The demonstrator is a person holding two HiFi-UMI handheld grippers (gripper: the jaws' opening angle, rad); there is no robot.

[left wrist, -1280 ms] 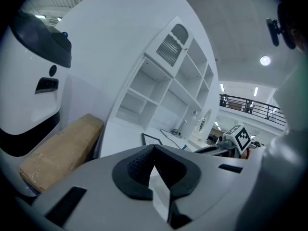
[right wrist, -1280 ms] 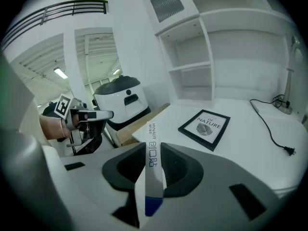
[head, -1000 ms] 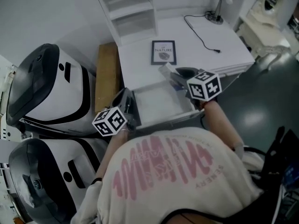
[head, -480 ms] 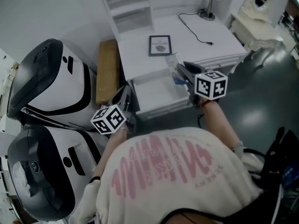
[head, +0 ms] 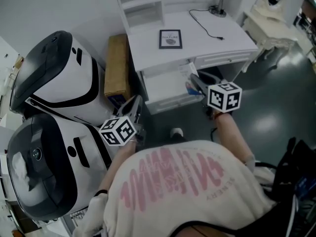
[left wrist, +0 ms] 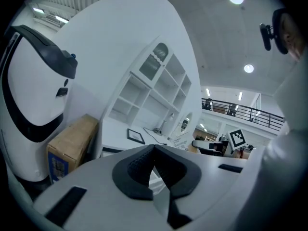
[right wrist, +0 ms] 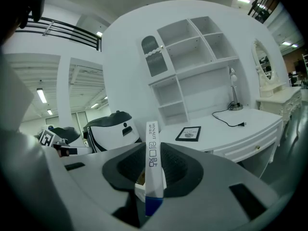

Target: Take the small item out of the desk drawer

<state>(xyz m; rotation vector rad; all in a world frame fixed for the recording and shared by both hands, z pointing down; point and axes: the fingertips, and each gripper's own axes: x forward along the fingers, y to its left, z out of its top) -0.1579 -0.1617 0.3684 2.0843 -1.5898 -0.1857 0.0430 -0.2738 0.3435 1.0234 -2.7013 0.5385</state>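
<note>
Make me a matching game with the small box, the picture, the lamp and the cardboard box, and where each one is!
1. small box
2. picture
3. lamp
4. cardboard box

A. beside the desk, not on it
B. standing at the desk's far corner
C. held in the right gripper
D. lying on the desk top

Pairs: 1-C, 2-D, 3-B, 4-A

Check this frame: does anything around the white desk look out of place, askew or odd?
The white desk drawer stands pulled open under the white desktop. A black power cord lies loose on that desktop, its plug connected to nothing. Nothing else stands out; the right tongs grip a slim white-and-blue box.
</note>
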